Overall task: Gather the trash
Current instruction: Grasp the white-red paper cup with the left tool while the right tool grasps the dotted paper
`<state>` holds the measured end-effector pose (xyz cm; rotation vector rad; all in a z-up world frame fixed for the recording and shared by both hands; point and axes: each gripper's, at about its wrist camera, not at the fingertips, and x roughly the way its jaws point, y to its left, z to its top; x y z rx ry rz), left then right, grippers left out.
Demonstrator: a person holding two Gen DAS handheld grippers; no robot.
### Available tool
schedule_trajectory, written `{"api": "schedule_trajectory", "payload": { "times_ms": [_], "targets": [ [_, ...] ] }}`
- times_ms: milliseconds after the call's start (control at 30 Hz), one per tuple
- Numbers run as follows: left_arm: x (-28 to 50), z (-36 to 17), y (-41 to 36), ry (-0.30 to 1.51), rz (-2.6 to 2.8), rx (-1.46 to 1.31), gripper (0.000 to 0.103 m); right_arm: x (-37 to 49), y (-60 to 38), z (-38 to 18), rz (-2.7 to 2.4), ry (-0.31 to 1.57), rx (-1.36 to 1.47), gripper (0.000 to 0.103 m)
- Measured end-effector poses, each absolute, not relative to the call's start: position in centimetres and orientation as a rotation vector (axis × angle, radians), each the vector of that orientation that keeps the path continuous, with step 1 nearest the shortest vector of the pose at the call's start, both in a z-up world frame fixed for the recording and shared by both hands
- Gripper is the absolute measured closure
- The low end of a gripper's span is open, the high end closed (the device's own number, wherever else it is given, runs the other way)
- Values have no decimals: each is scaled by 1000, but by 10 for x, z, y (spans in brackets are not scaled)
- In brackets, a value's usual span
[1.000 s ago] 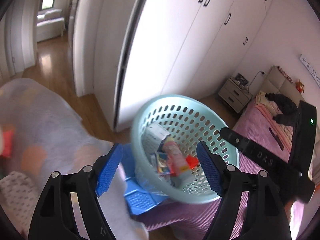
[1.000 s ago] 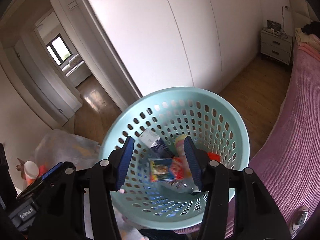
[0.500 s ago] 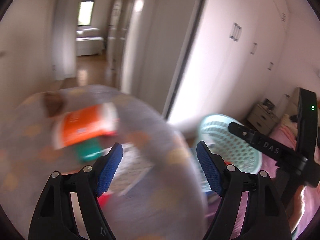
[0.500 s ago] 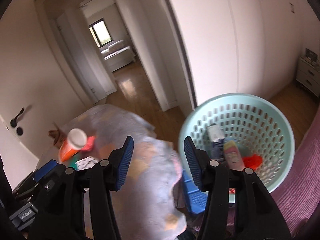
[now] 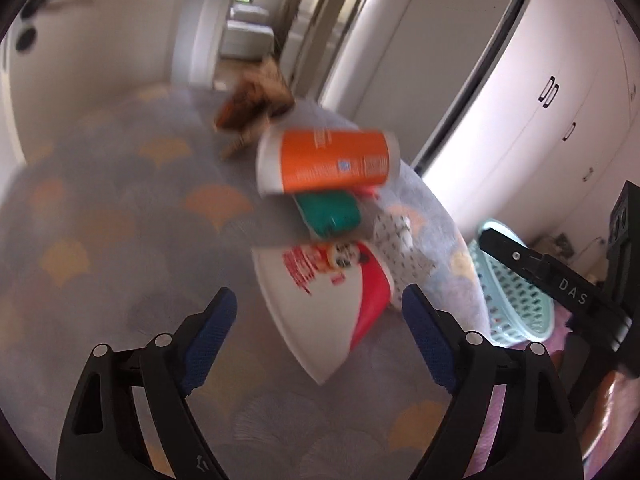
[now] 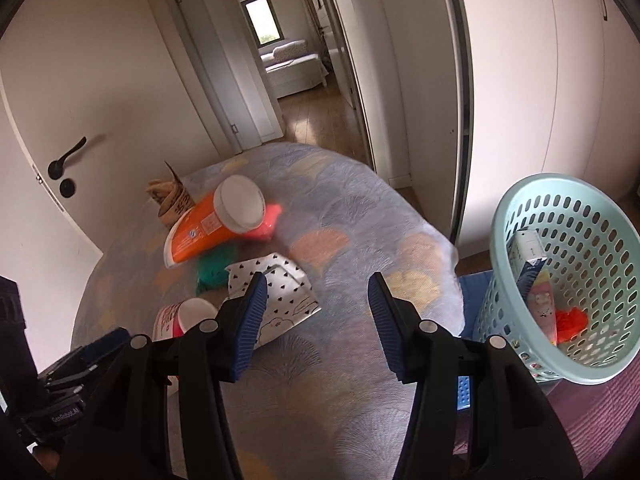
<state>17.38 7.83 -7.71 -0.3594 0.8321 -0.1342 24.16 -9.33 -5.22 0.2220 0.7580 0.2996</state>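
Grey patterned cloth (image 6: 344,216) covers the round table where the rubbish lies, with a door and hallway behind it. Farthest left in the right wrist view sits a crumpled brown paper bag (image 6: 170,200), then an orange tube with a white cap (image 6: 212,224) lying on its side over something pink and something green. Nearer is a red-and-white paper cup (image 5: 324,300), tipped over, and beside it a heart-printed paper bag (image 6: 276,300). On the right stands the pale green basket (image 6: 568,280), already holding a few wrappers.

The left gripper (image 5: 318,330) is opening wide with nothing pinched, the cup lying just beyond its tips. The right gripper (image 6: 316,318) stands half spread and empty.

The cup looks light and easily crushed; pinching gently across its rim or side seems safest.
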Motion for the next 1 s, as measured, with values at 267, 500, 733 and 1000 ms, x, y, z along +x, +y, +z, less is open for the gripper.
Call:
{"api": "schedule_trajectory", "payload": {
  "times_ms": [267,500,733,1000],
  "targets": [
    [194,-95,69,875,-95,-444,20,244,-94,-62,300,784,215,54],
    [208,-100,53,890,-45,-384,22,247,-97,-70,311,810,220,54],
    [203,-96,57,867,-51,-373,23,243,-86,-91,406,905,247,54],
    [190,-82,83,813,-9,-382,23,258,-66,-100,462,929,286,54]
  ]
}}
